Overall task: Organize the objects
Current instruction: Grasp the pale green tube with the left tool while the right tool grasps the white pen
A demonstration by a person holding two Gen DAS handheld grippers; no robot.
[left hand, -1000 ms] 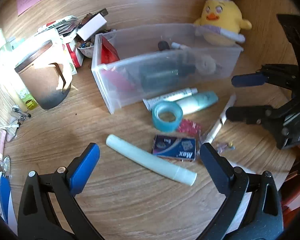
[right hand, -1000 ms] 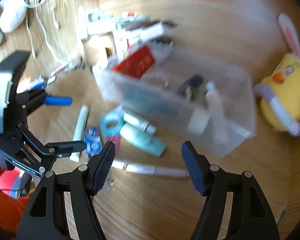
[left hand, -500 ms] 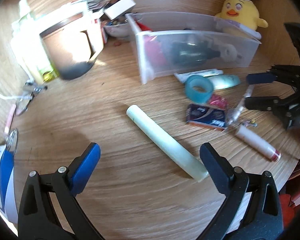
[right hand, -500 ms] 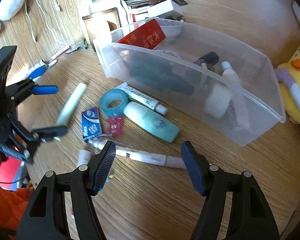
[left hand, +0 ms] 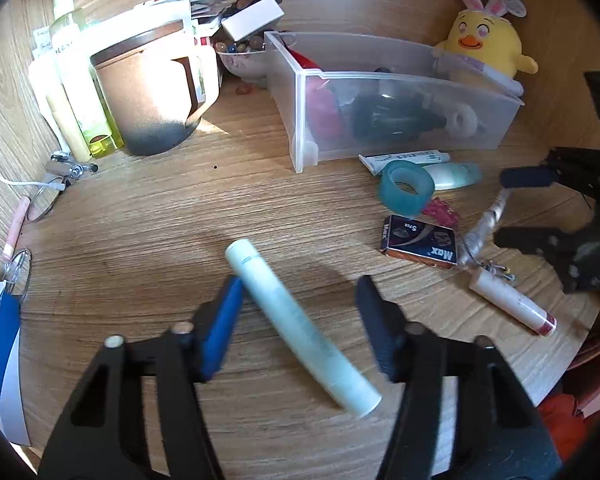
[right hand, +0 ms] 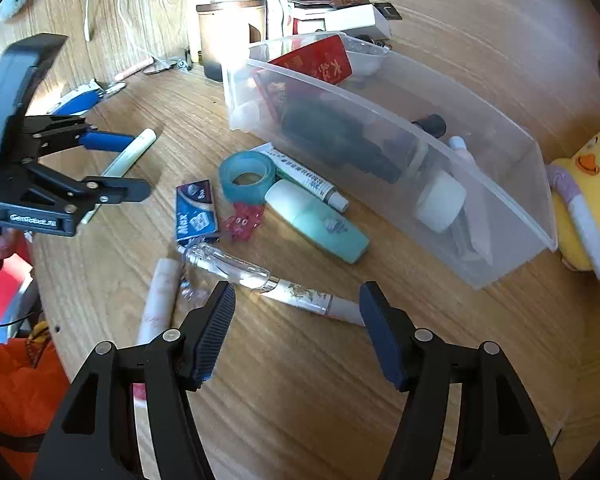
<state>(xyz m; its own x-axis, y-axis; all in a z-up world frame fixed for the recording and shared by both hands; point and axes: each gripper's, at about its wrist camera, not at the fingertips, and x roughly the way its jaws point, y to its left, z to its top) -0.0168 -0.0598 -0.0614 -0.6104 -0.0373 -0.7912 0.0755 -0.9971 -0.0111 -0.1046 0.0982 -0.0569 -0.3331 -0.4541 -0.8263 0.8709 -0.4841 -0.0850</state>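
The left gripper [left hand: 298, 300] fingers, just closing, straddle the pale green tube [left hand: 300, 326] unpinched; next, squeeze, then lift toward the bin [left hand: 380, 80].

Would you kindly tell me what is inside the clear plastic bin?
Inside the clear plastic bin: a red packet, a dark bulky item, a white roll. The frosted wall blurs whatever lies lower.

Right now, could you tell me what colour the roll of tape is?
The roll of tape is translucent teal-blue; clearest in the right wrist view.
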